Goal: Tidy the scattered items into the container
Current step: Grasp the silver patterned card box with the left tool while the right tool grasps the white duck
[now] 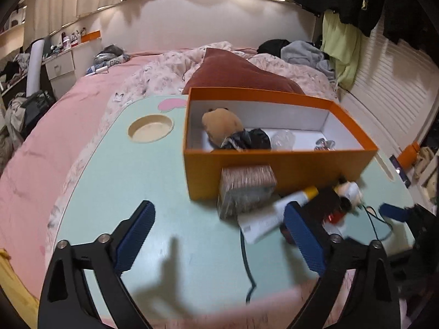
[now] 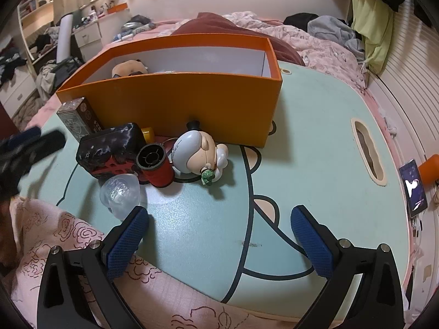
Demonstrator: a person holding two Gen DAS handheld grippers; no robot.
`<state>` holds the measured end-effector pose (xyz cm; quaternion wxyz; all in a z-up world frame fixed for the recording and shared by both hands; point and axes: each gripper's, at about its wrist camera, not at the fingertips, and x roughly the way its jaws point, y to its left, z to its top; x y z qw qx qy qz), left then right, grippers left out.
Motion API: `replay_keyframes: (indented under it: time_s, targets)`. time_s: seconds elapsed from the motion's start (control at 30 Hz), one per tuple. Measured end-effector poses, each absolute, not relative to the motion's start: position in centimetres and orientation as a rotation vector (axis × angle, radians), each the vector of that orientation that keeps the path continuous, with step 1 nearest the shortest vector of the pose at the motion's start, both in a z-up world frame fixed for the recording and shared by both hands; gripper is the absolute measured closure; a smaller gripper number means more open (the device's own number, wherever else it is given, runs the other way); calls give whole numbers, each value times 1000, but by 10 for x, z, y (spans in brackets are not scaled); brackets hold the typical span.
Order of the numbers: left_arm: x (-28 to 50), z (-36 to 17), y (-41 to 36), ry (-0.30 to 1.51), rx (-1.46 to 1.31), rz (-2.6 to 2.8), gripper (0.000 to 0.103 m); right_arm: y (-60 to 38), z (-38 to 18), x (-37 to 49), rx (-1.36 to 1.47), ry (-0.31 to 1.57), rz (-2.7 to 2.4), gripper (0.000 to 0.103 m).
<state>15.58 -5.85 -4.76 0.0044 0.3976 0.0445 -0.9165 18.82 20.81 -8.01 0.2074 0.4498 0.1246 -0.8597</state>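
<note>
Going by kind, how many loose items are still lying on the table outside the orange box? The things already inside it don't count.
Small boxes: 2 (patterned card box, black-and-red box)
Red thread spool: 1
Figurine: 1
Clear plastic piece: 1
Yellow-capped tube, mostly hidden: 1
Total: 6

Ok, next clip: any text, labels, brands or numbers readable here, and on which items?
Nothing can be read for certain.
Clear plastic piece: raised lettering, too blurred to read.
Dark patterned box: printed ornament, perhaps characters, illegible.
Figurine: a fine line of print on its head, too small.
White paper: small printed mark, blurred.
Phone: picture only, no legible text.
</note>
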Motion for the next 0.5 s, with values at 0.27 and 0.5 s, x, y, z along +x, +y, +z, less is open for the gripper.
replay_keyframes:
  time_s: [0.27,0.5]
  targets:
    - [137,-66,-59,241,1371,-2880,61,208,-80,188,1252,346,-2394,0]
    - [205,-31,-79,352,997,-3022,60,208,-81,188,1252,345,-2394,0]
